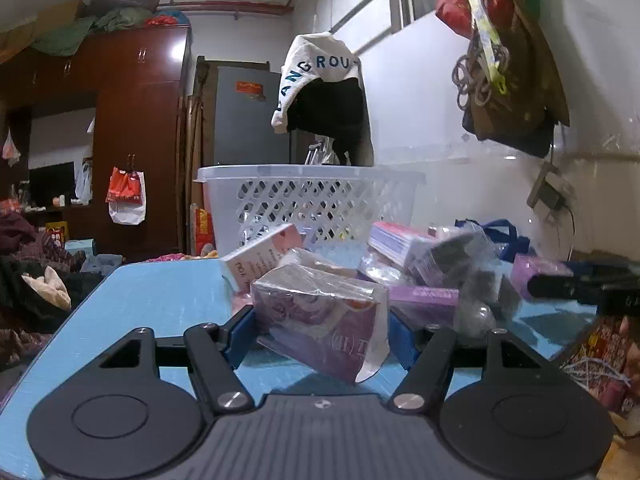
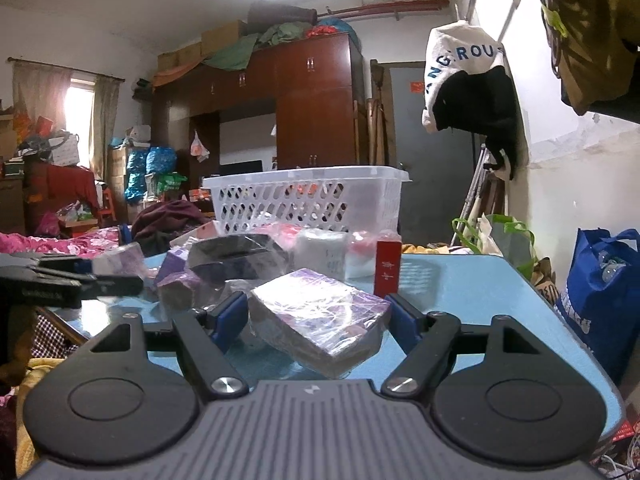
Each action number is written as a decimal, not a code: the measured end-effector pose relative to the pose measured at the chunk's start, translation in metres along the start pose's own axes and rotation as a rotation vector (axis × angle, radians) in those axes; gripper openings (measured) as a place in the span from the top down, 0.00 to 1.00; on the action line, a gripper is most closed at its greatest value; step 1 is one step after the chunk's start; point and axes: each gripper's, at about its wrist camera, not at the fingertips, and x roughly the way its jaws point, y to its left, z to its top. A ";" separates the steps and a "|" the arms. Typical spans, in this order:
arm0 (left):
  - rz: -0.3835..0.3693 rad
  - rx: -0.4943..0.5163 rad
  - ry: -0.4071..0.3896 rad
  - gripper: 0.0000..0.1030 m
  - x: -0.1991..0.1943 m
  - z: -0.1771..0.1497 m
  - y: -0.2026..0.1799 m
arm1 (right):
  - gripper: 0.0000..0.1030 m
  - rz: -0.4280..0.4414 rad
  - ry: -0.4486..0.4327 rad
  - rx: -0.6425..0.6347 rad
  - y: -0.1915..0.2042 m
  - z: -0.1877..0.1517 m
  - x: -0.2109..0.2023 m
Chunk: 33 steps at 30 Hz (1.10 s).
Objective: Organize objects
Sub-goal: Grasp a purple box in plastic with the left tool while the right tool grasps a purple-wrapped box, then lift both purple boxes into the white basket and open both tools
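In the left wrist view, my left gripper is shut on a purple box in clear wrap; its blue pads press both sides and the box sits tilted just above the blue table. In the right wrist view, my right gripper is shut on another wrapped purple box, also tilted. Behind both lies a pile of packets: a pink-white carton, a dark item in plastic, a red box. A white perforated basket stands at the table's far end.
Each gripper shows in the other's view, as dark fingers at the right edge and at the left edge. Clothes hang on the wall. A blue bag stands beside the table. A bed with bedding lies to the left.
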 end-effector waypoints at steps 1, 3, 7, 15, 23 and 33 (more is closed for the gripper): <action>0.003 -0.005 -0.004 0.31 0.000 0.000 0.002 | 0.25 -0.005 0.009 0.000 -0.001 0.000 0.001; 0.015 -0.014 -0.007 0.31 0.000 0.001 0.006 | 0.25 -0.017 0.020 0.004 -0.002 -0.002 0.004; 0.023 -0.036 -0.018 0.31 -0.002 0.005 0.014 | 0.25 -0.037 0.020 0.019 -0.009 -0.002 0.003; 0.028 -0.046 -0.035 0.31 -0.003 0.011 0.017 | 0.25 -0.062 -0.004 0.031 -0.016 0.004 -0.002; 0.023 -0.069 -0.050 0.31 -0.003 0.019 0.022 | 0.25 -0.065 -0.025 0.045 -0.022 0.012 -0.003; -0.027 -0.099 -0.093 0.31 0.019 0.090 0.031 | 0.25 -0.037 -0.061 0.010 -0.020 0.060 0.016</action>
